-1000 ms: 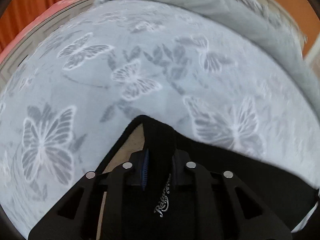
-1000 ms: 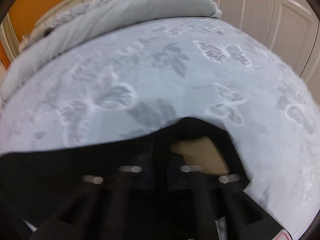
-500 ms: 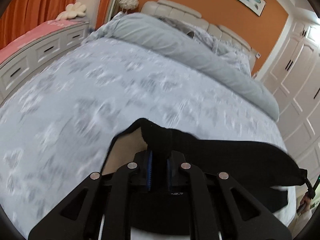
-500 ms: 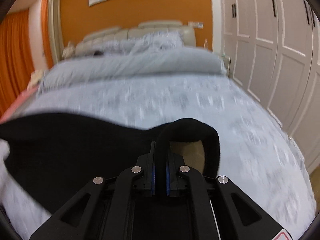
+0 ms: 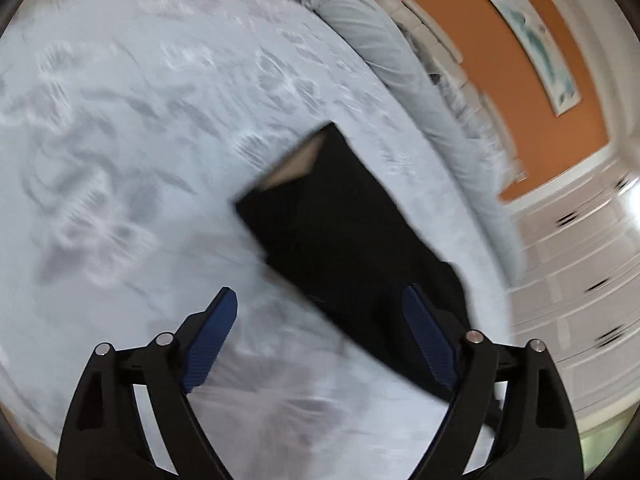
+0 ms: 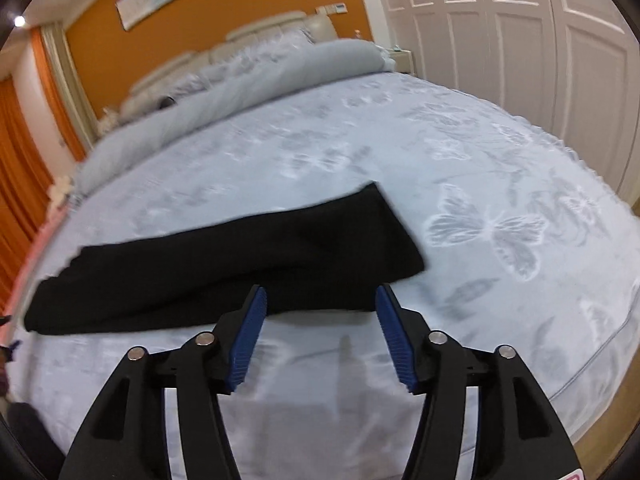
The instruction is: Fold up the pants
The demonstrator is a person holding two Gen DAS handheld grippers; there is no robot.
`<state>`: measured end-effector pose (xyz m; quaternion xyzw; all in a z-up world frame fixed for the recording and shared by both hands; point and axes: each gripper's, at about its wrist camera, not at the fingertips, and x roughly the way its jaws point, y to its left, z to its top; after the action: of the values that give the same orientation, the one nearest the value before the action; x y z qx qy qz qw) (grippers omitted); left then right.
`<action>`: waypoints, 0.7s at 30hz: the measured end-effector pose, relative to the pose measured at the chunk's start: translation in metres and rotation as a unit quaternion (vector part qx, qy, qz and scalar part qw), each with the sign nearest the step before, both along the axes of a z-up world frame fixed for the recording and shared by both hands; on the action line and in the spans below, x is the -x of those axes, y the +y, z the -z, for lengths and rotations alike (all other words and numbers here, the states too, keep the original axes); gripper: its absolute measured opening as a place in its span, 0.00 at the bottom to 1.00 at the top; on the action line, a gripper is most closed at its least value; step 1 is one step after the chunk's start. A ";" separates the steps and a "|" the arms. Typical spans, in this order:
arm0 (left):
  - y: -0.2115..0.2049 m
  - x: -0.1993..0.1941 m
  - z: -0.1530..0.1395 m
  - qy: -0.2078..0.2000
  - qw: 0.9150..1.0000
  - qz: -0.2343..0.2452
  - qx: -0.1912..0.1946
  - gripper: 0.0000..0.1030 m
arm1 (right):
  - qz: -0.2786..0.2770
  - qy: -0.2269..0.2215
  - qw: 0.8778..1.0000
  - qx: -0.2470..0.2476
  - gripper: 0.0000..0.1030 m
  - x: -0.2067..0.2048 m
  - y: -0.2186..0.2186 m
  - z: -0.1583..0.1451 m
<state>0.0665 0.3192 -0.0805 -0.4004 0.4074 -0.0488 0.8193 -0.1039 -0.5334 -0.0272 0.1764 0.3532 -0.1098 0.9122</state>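
Now both grippers — left (image 5: 320, 312), right (image 6: 320, 304) — gape empty above black pants (image 6: 224, 260) on bedspread (image 6: 500, 168).

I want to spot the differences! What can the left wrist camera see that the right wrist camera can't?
Only the left wrist view shows a tan patch at one end of the black pants. Only the right wrist view shows the orange curtain and the bed's front edge. Both show the pants lying on the butterfly bedspread, the orange wall, the white closet doors, and an open gripper: left gripper, right gripper.
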 end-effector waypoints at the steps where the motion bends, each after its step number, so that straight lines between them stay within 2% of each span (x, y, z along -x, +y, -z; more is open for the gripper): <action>1: -0.001 -0.005 0.003 0.004 1.000 -0.001 0.017 0.81 | -0.003 -0.005 1.000 -0.006 0.60 0.003 0.006 0.000; 4: -0.009 -0.031 0.022 0.033 0.998 0.001 0.058 0.81 | -0.012 -0.016 0.999 -0.030 0.60 0.001 0.028 0.006; 5: -0.013 -0.041 0.027 0.043 0.997 0.000 0.067 0.71 | -0.012 -0.015 0.999 -0.032 0.60 0.001 0.033 0.009; 6: -0.017 -0.051 0.030 0.052 0.996 0.001 0.074 0.40 | -0.011 -0.011 0.999 -0.036 0.60 -0.001 0.037 0.013; 8: -0.022 -0.072 0.021 0.048 0.995 0.018 0.083 0.07 | -0.004 0.001 0.999 -0.042 0.60 -0.004 0.041 0.019; 9: -0.020 -0.078 0.014 0.034 0.996 0.022 0.081 0.07 | -0.002 0.002 0.999 -0.044 0.60 -0.002 0.042 0.020; 11: -0.017 -0.083 -0.025 -0.022 0.998 0.025 0.055 0.07 | -0.002 -0.005 0.999 -0.048 0.60 0.004 0.044 0.018; 13: -0.010 -0.084 -0.039 -0.045 0.997 0.024 0.051 0.13 | 0.001 -0.006 0.998 -0.058 0.61 0.007 0.039 0.019; 15: -0.008 -0.090 -0.029 -0.020 0.999 0.028 0.036 0.20 | 0.021 0.004 0.996 -0.082 0.61 0.005 0.026 0.025; 16: -0.009 -0.093 -0.016 0.012 0.999 0.031 0.026 0.22 | 0.034 0.004 0.994 -0.102 0.61 0.004 0.019 0.028; 17: -0.007 -0.090 -0.005 0.037 0.999 0.025 0.027 0.22 | 0.046 0.000 0.991 -0.128 0.61 0.003 0.012 0.030; 19: -0.004 -0.078 0.016 0.053 0.997 0.018 0.059 0.24 | 0.058 -0.007 0.985 -0.164 0.61 0.002 0.006 0.029; 20: -0.003 -0.072 0.020 0.052 0.996 0.013 0.070 0.32 | 0.063 -0.009 0.983 -0.174 0.61 0.000 0.004 0.027; 21: -0.005 -0.066 0.023 0.049 0.995 0.011 0.082 0.46 | 0.072 -0.004 0.983 -0.167 0.61 -0.004 0.002 0.021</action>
<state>0.1326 0.3145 -0.1036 -0.4636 0.4461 -0.0711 0.7622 -0.1003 -0.5313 -0.0479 0.3517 0.3493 -0.1140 0.8610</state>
